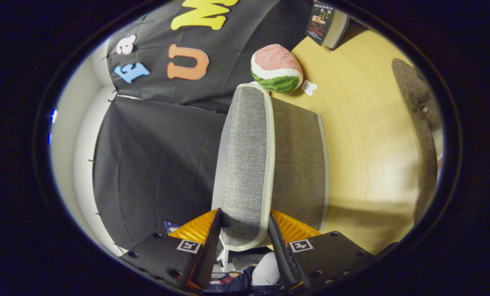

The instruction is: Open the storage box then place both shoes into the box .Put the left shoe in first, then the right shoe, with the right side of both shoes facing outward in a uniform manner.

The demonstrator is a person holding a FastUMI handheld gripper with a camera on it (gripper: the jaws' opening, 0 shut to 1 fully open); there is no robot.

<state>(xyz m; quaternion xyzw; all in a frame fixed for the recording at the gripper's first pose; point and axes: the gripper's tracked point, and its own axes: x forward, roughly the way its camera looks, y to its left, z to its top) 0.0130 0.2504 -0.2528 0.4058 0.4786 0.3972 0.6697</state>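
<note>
Table (364, 135) of pale wood takes up the right side of the scene, and the grey fabric storage box (298, 164) sits on it, its lid (247, 164) swung up on edge so the woven face with pale piping runs away from the gripper. One box and one lid can be counted. The gripper (245, 230) is closed part-way around the lid's near edge, one finger on each side of it; both fingers appear to press on the fabric, so the lid is held between them, and the gap is just the thickness of the lid. On the far side of the box lies one watermelon-slice plush (276, 68), with one small white bone-shaped piece (309, 87) just to its right. One book (326, 22) stands at the far end of the table. One grey shape (417, 119) lies along the table's right edge, too blurred to name. Below the fingers, a person's sleeve (245, 277) shows, near something pale.
</note>
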